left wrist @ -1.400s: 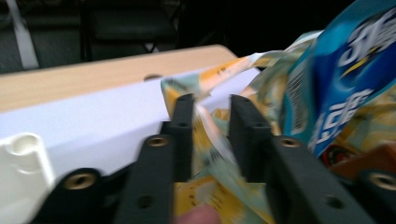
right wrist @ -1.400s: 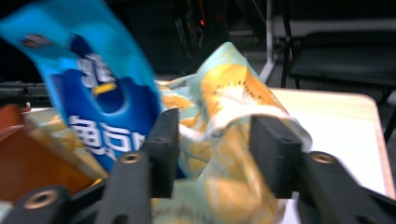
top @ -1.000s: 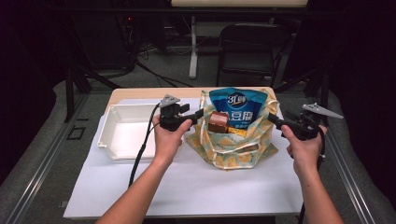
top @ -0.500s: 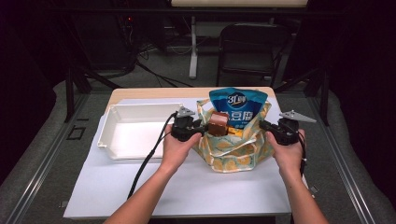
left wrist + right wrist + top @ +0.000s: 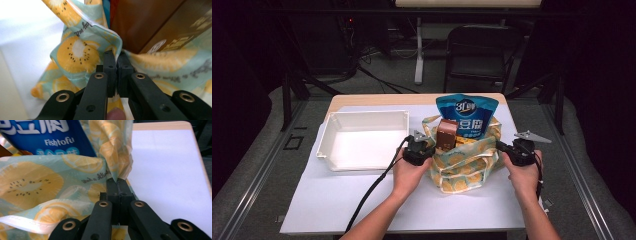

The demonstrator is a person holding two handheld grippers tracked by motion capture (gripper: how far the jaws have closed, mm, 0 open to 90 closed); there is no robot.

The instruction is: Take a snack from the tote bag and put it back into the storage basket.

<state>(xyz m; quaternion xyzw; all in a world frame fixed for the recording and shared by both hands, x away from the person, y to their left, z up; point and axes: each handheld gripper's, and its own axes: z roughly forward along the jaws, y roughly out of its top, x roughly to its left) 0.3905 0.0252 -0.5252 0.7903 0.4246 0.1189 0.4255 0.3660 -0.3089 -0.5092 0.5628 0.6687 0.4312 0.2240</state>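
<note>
A fruit-print fabric bag (image 5: 462, 162) stands on the white table cover, holding a blue snack packet (image 5: 467, 114) and a brown box (image 5: 446, 134). My left gripper (image 5: 428, 150) is at the bag's left rim. In the left gripper view its jaws have just been closing and now pinch a fold of the bag's fabric (image 5: 75, 50) at the tips (image 5: 116, 53), right beside the brown box (image 5: 155, 22). My right gripper (image 5: 501, 146) is shut on the bag's right rim. The right gripper view shows its tips (image 5: 117, 180) clamped on the cloth (image 5: 30, 182) below the blue packet (image 5: 37, 135).
A white rectangular tray (image 5: 362, 116) sits left of the bag, close to my left hand. The white cover (image 5: 412, 210) reaches the table's near edge. A dark folding chair (image 5: 482, 50) and stand legs are behind the table.
Both hands have moved inward and down to the bag's two sides. Both grippers have shut on the bag's rim fabric.
</note>
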